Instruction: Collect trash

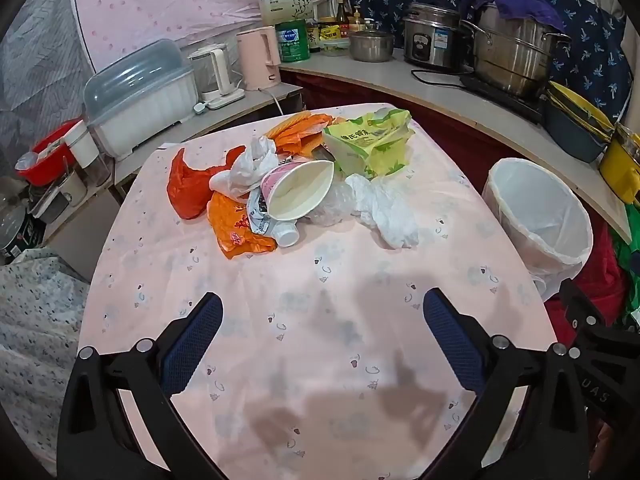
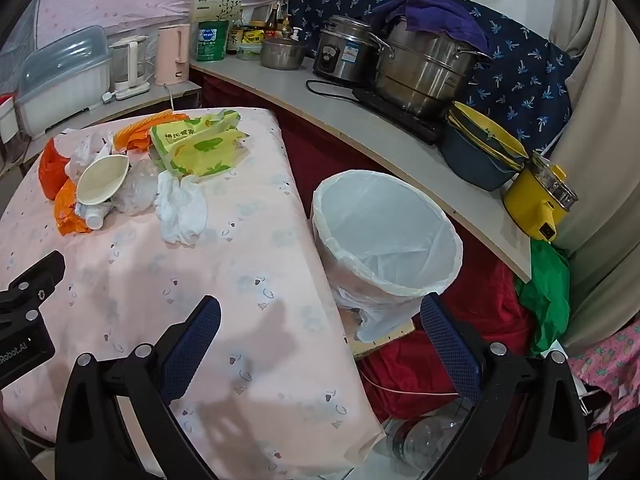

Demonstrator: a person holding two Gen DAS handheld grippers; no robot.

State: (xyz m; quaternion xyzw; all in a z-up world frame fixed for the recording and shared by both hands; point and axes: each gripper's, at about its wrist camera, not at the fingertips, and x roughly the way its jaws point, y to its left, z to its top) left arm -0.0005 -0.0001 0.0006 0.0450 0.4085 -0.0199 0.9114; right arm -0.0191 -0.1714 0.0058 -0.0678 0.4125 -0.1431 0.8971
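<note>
A pile of trash lies at the far end of the pink-clothed table (image 1: 320, 340): a crushed paper cup (image 1: 298, 188), a red plastic bag (image 1: 188, 184), orange wrappers (image 1: 236, 228), a yellow-green bag (image 1: 372, 140), white crumpled tissue (image 1: 384, 208) and a small white bottle (image 1: 286, 234). The white-lined trash bin (image 1: 540, 216) stands right of the table; it also shows in the right wrist view (image 2: 384, 236). My left gripper (image 1: 322, 336) is open and empty over the near table. My right gripper (image 2: 320, 336) is open and empty over the table's right edge, near the bin.
A curved counter (image 2: 360, 120) behind holds steel pots, a rice cooker, kettles, jars and yellow-blue bowls. A covered dish rack (image 1: 140, 92) stands back left. Red cloth, a green bag and a clear plastic bottle (image 2: 424, 436) lie on the floor by the bin.
</note>
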